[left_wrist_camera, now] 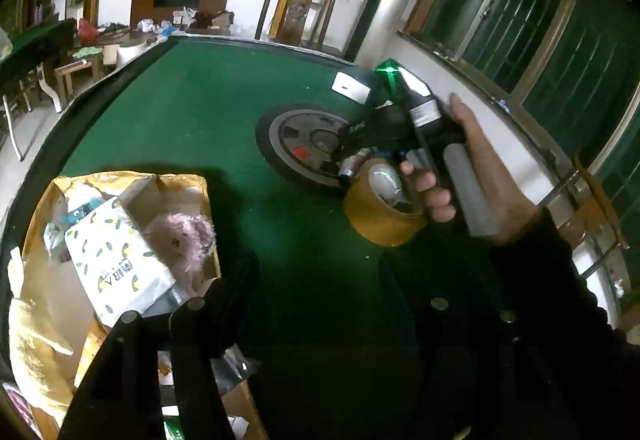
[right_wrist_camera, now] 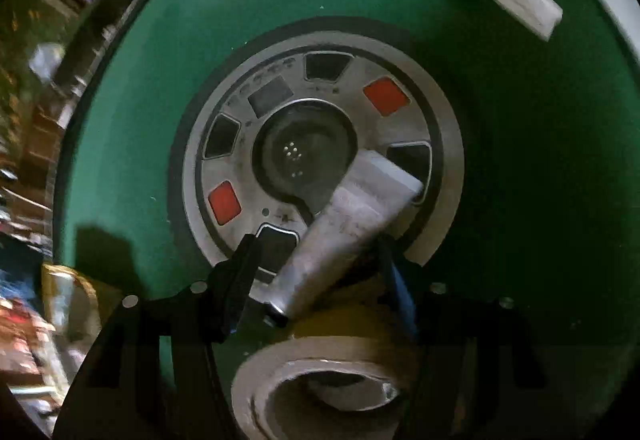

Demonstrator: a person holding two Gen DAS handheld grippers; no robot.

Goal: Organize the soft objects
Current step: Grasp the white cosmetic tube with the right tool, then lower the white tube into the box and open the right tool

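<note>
Silvery tube clamped in the right gripper (right_wrist_camera: pixel 316 276) over a green worktop (right_wrist_camera: pixel 128 144).

Grey, soft-looking tube (right_wrist_camera: pixel 348 224) sits crosswise between the right gripper's fingers, which press on it from both sides, directly above a roll of brown tape (right_wrist_camera: pixel 320 380) and ahead of that, a round grey dial plate (right_wrist_camera: pixel 320 144). Left gripper (left_wrist_camera: pixel 312 316) hangs with its fingers spread wide and nothing between them; to its left, a gold box (left_wrist_camera: pixel 44 272) holds a pink plush toy (left_wrist_camera: pixel 184 236) and a patterned tissue pack (left_wrist_camera: pixel 120 264).
</note>
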